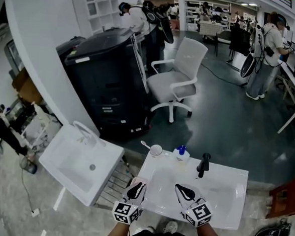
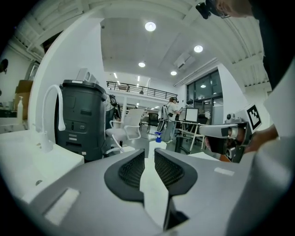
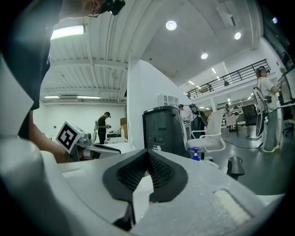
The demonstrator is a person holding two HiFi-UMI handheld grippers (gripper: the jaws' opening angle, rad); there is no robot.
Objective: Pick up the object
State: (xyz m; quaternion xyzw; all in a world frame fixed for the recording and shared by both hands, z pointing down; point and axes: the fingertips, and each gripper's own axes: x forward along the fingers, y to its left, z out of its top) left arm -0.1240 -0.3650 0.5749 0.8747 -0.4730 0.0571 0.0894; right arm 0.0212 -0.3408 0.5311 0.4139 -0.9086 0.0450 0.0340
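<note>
A white washbasin (image 1: 233,182) lies below me with a black faucet (image 1: 203,165) at its far rim. Beside the faucet stand a small blue-capped bottle (image 1: 181,152) and a white cup (image 1: 156,150) with a utensil in it. My left gripper (image 1: 136,189) hovers over the basin's near left part, its jaws a narrow slit apart with nothing between them (image 2: 149,154). Over the basin's middle hangs my right gripper (image 1: 183,189), its tips touching and empty (image 3: 147,154). The bottle (image 2: 158,137) shows far ahead of the left jaws. It also appears ahead of the right jaws as the bottle (image 3: 195,153), next to the faucet (image 3: 235,166).
A second white sink (image 1: 79,160) with a curved tap stands at the left, a wire rack (image 1: 114,180) between the two. Behind are a black cabinet (image 1: 104,81) and a white office chair (image 1: 175,81). People stand at desks far back right.
</note>
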